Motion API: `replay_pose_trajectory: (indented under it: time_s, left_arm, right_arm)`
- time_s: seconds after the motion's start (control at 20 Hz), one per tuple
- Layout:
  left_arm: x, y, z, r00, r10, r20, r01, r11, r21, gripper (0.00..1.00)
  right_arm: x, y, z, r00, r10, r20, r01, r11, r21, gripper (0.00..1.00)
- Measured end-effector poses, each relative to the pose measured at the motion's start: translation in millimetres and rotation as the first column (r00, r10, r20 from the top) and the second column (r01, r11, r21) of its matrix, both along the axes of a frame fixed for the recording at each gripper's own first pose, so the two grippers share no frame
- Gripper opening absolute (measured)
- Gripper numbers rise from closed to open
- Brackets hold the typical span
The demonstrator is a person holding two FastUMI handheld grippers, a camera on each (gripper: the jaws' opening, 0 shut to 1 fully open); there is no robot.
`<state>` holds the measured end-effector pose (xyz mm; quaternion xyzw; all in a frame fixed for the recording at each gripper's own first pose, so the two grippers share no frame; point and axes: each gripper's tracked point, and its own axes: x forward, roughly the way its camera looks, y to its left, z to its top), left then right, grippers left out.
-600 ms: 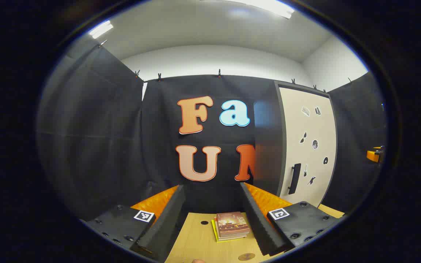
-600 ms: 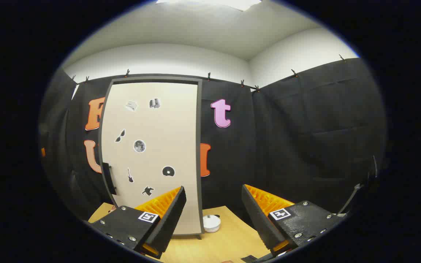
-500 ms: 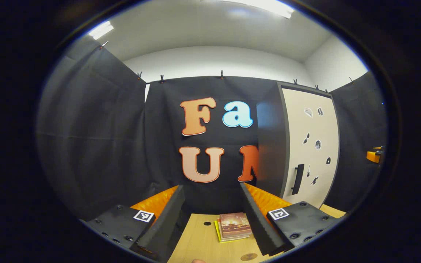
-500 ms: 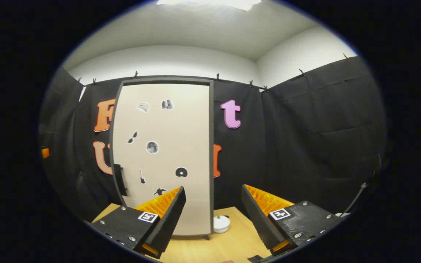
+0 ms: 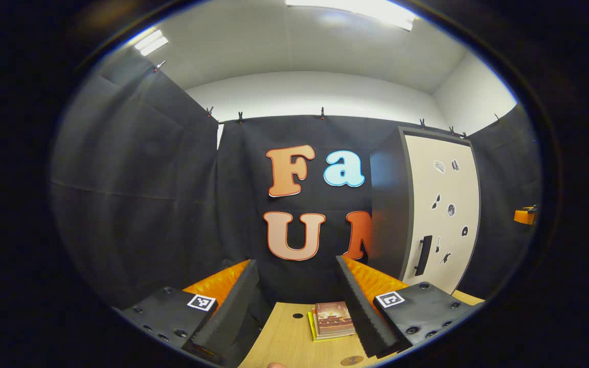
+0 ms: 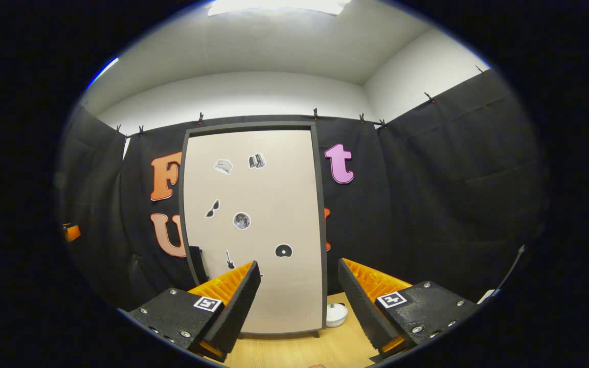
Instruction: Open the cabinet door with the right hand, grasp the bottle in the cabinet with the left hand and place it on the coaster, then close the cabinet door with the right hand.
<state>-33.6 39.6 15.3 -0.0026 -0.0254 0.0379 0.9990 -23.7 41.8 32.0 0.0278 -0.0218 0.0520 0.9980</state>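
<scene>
A tall cabinet with a beige door [image 6: 253,225] stands shut on the wooden table, small stickers on its front. Its black handle [image 6: 196,263] sits low at the door's left edge, just left of my right gripper's left finger. In the left gripper view the cabinet [image 5: 440,209] is at the right, its handle [image 5: 423,255] black and upright. A round brown coaster [image 5: 352,361] lies on the table near the bottom edge. My left gripper [image 5: 297,301] is open and holds nothing. My right gripper [image 6: 298,301] is open too, some way in front of the door.
A small stack of books [image 5: 331,320] lies on the table [image 5: 284,342] between the left gripper's fingers. A white round dish [image 6: 336,314] sits at the cabinet's right foot. An orange part of the other gripper [image 5: 523,215] shows far right.
Both views have slid: the cabinet door moved right and lower in the right gripper view, and the books and wall shifted right in the left gripper view. Both grippers stayed open.
</scene>
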Motion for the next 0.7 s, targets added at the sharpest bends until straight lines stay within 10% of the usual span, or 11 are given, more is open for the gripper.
replay_pose_trajectory:
  time_s: [0.7]
  left_arm:
    - [-31,20,6,0.999,0.037,0.005,-0.037,0.999,-0.003,0.97]
  right_arm:
    - [1,75,-10,0.994,0.109,0.007,-0.109,0.993,-0.038,0.94]
